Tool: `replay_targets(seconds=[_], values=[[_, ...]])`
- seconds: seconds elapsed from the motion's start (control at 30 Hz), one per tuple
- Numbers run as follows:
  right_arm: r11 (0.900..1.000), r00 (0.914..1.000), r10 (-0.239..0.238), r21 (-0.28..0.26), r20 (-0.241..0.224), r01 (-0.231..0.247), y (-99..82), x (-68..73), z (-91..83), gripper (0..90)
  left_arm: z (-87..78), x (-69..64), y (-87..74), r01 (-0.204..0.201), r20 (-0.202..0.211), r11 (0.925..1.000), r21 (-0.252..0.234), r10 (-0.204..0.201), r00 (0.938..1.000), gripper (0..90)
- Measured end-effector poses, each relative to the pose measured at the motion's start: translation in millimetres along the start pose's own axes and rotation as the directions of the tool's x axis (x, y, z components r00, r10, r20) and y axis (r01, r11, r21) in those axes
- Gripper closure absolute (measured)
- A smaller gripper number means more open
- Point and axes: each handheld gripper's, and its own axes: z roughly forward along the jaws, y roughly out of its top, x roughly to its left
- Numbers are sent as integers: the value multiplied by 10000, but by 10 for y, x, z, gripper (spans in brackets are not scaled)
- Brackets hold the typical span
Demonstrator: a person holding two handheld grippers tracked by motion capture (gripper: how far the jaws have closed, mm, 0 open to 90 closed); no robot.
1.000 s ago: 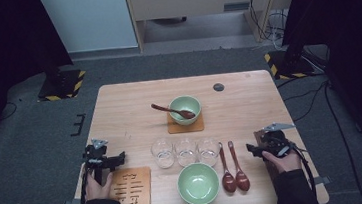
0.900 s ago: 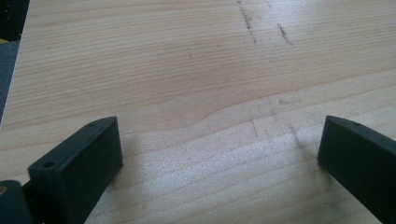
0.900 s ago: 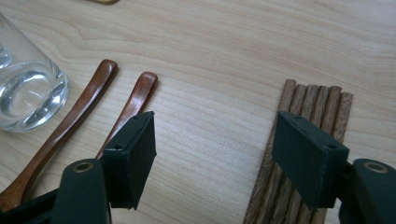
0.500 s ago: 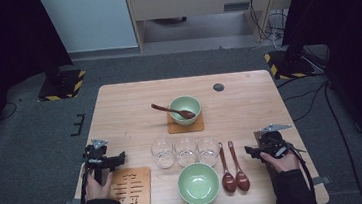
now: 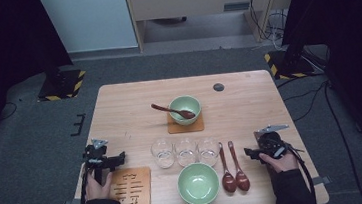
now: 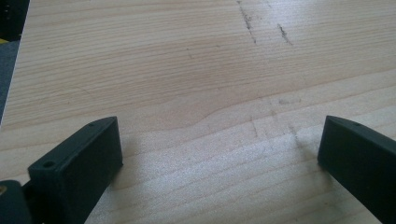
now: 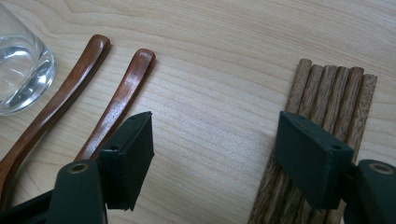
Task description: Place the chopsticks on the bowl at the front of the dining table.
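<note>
My left gripper (image 5: 101,158) rests at the table's front left, held by a hand. In the left gripper view, the left gripper (image 6: 219,135) is open over bare wood with nothing between the jaws. My right gripper (image 5: 268,149) sits at the front right, just right of two brown wooden spoons (image 5: 232,170). Seen in its own view, the right gripper (image 7: 215,135) is open over bare table. The spoon handles (image 7: 116,102) lie beside its left jaw. A bundle of dark wooden sticks (image 7: 327,93) lies under its right jaw.
A green bowl (image 5: 198,183) stands at the front centre, with three clear glasses (image 5: 185,150) in a row behind it. Another green bowl (image 5: 185,109) holding a spoon sits on a coaster mid-table. A slotted wooden trivet (image 5: 129,187) lies front left. A small dark disc (image 5: 218,87) sits far right.
</note>
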Motion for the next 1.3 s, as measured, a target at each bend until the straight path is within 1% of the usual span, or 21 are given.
replay_targets(seconds=[0.13,0.3,0.5,0.6,0.73,1.0,1.3], values=[[10000,10000,-32,61,87,32,-6,-7,7,280,0,0,0,0,0,10000,0,0,10000,0],[9998,9999,151,102,73,-152,-23,-36,13,280,0,0,0,0,-1,10000,1,0,10000,0],[9998,9999,120,127,107,-121,-24,-35,16,278,0,0,0,-4,1,10000,2,4,10000,0],[9998,9999,144,149,11,-144,-25,-30,17,278,0,0,0,-3,0,10000,3,3,10000,0],[9998,9999,55,188,-138,-52,-17,-2,23,279,0,0,0,-3,0,10000,0,3,10000,0],[9999,9996,-31,162,-281,36,-14,15,28,295,0,0,0,-1,1,10000,2,1,10000,0],[9997,9990,-195,163,-394,202,-5,65,39,318,0,0,0,-1,-1,10000,2,1,10000,0]])
